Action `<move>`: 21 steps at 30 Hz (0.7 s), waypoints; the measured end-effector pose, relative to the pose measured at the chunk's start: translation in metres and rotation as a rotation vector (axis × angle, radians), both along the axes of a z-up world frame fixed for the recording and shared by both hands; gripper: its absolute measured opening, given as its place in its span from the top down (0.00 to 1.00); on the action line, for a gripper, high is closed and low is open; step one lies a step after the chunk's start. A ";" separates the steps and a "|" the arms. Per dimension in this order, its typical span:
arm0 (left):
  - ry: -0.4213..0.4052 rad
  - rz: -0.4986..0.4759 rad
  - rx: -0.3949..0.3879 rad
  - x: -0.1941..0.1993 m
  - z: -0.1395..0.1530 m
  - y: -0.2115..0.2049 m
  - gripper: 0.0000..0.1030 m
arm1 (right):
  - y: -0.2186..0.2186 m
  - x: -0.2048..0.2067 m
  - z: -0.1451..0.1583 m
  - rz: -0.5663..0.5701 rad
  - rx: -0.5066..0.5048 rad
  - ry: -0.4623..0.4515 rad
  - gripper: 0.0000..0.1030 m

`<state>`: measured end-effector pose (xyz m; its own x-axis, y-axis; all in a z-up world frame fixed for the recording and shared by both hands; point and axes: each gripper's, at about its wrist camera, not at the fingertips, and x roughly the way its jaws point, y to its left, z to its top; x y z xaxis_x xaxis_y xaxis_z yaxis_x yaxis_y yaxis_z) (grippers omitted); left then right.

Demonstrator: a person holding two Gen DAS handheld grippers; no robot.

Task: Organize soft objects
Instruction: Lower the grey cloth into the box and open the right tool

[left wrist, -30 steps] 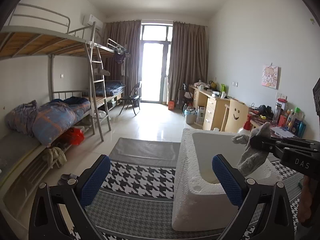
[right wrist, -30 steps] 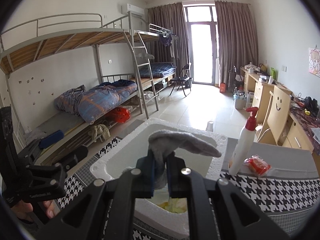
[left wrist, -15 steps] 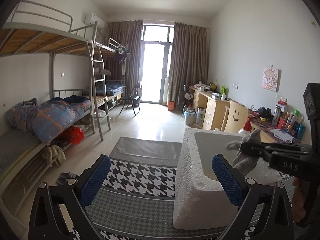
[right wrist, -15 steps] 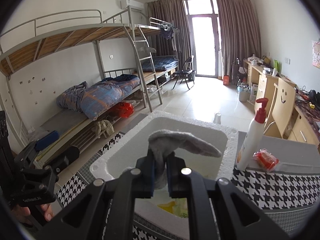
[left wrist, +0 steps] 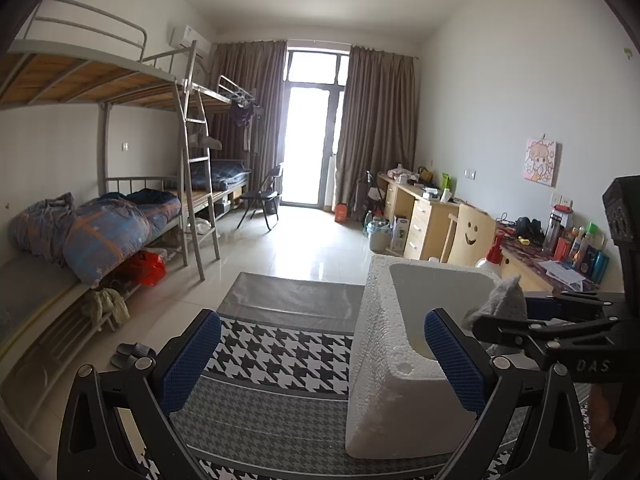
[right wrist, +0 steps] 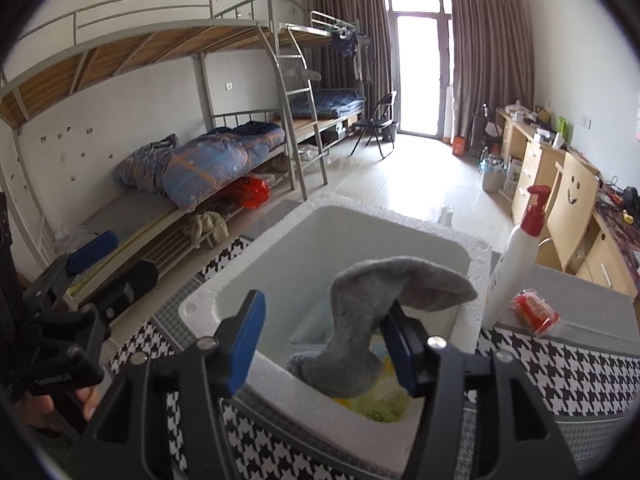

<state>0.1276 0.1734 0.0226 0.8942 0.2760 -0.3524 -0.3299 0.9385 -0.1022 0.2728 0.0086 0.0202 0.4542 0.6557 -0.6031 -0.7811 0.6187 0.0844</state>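
A white foam box (right wrist: 400,236) stands on the houndstooth-covered table. My right gripper (right wrist: 326,340) is open over the box's near rim. A grey sock (right wrist: 360,320) hangs against its right pad (right wrist: 400,354) and droops into the box, onto yellow-green items (right wrist: 380,400) at the bottom. In the left wrist view the same sock (left wrist: 500,300) shows over the box (left wrist: 384,360) next to the right gripper's black frame. My left gripper (left wrist: 320,364) is open and empty, left of and in front of the box.
A white pump bottle with a red top (right wrist: 516,260) and a red packet (right wrist: 534,312) stand on the table right of the box. Bunk beds with bedding (left wrist: 100,232) run along the left wall. A cluttered desk (left wrist: 560,256) and a smiley chair (left wrist: 472,236) are on the right.
My right gripper has opened; it was shut on the grey sock, which now sags down into the box. The left gripper has stayed open and nearly still.
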 end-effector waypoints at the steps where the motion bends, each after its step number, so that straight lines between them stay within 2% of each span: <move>1: -0.001 -0.001 -0.002 0.000 0.000 0.000 0.01 | -0.001 -0.002 0.000 0.003 -0.012 -0.003 0.39; 8: -0.013 -0.014 -0.003 -0.005 0.002 -0.007 0.01 | -0.010 -0.010 -0.004 0.010 -0.037 0.019 0.39; 21: -0.022 -0.036 0.002 -0.014 0.005 -0.022 0.01 | -0.028 -0.020 -0.003 0.006 -0.023 0.017 0.39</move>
